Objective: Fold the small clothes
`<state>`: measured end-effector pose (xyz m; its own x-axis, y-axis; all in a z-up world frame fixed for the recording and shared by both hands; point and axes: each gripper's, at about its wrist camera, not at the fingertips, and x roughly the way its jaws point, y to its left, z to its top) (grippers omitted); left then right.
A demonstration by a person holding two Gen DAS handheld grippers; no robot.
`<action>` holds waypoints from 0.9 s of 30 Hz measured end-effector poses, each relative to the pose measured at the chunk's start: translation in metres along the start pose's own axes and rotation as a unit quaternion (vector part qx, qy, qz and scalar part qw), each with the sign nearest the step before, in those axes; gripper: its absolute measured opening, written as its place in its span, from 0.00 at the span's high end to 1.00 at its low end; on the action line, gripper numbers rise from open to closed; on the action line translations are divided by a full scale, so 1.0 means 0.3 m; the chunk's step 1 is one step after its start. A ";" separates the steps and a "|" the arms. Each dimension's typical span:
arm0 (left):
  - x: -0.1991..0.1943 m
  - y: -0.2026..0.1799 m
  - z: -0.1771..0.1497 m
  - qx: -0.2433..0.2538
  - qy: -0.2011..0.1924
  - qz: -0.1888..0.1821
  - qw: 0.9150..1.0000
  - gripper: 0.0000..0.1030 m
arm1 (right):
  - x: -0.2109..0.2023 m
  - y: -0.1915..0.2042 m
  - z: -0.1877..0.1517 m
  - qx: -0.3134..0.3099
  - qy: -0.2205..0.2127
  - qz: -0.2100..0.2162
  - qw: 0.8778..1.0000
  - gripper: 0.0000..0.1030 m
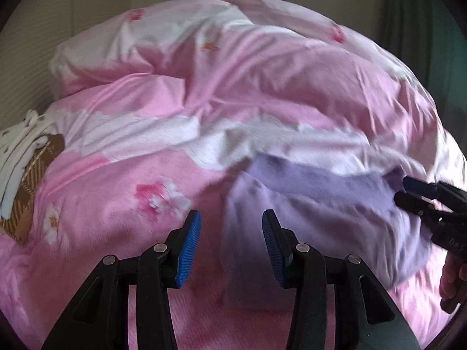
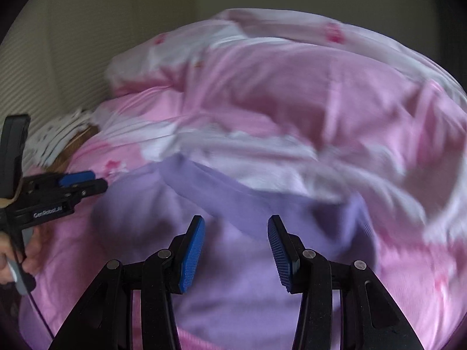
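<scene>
Right now both your left tongs (image 1: 231,249) and right tongs (image 2: 235,253) stand apart, gripping nothing, above the purple garment (image 2: 233,233) lying on the pink duvet (image 1: 248,81) of the bed. Soft bedding could bunch and spoil a fold. Motion blur hides the garment's edges and shape.

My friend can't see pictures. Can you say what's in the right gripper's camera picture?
A lilac garment lies on a pink flowered quilt, and the right gripper hovers over it with its jaws open and empty. At the left edge, a hand holds the left gripper.
</scene>
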<state>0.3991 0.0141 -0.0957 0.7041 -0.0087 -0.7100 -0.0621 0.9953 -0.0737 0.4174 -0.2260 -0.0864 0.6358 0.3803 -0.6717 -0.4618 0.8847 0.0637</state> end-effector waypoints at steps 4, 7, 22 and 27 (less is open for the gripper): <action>0.052 0.037 0.061 -0.024 -0.013 0.019 0.999 0.52 | 0.125 0.027 0.108 -0.037 0.022 0.049 0.998 0.56; 0.087 0.069 0.095 -0.035 -0.020 0.027 0.999 0.51 | 0.226 0.073 0.182 -0.077 0.041 0.085 0.993 0.56; 0.213 0.179 0.086 -0.061 -0.010 -0.003 0.998 0.47 | 0.565 0.169 0.278 -0.154 0.143 0.151 0.966 0.80; 0.198 0.195 0.089 -0.069 -0.015 -0.008 0.997 0.45 | 0.598 0.169 0.290 -0.153 0.168 0.182 0.957 0.92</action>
<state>0.4563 0.0745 -0.1236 0.7267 -0.0202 -0.6866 -0.1449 0.9726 -0.1820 0.5618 -0.0894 -0.1393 0.1876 0.4943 -0.8488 -0.8064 0.5709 0.1542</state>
